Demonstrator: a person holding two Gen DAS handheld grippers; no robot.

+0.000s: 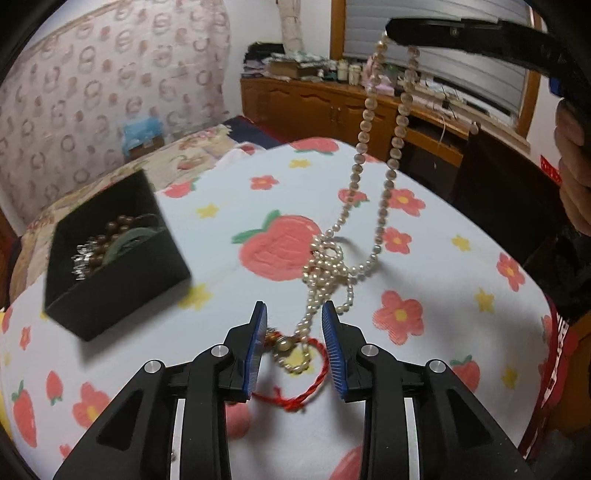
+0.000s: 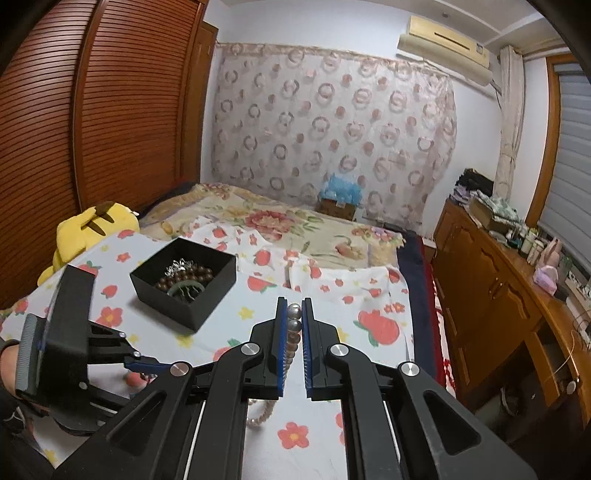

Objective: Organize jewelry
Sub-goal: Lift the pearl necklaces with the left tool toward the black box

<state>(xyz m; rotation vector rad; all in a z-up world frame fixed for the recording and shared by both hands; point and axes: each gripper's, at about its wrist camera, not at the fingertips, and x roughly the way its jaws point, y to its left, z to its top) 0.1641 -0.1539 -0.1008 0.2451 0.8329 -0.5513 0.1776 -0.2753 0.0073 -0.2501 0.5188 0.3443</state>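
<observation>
A long pearl necklace (image 1: 369, 122) hangs from my right gripper (image 1: 399, 31) at the top of the left wrist view, its lower part still tangled on the strawberry-print cloth (image 1: 295, 206). In the right wrist view my right gripper (image 2: 294, 310) is shut on the pearl beads (image 2: 293, 325). My left gripper (image 1: 294, 314) is open, low over the cloth, with the pearl tail, a small gold bead charm (image 1: 282, 345) and a red cord bracelet (image 1: 306, 387) between its fingers. A black box (image 1: 114, 254) holding brown beads and other jewelry sits to the left.
The black box (image 2: 192, 284) also shows in the right wrist view, with my left gripper's body (image 2: 74, 332) at the left. A yellow plush toy (image 2: 92, 229) lies beyond. A wooden cabinet (image 2: 498, 280) with clutter runs along the right; the bed's edge is near it.
</observation>
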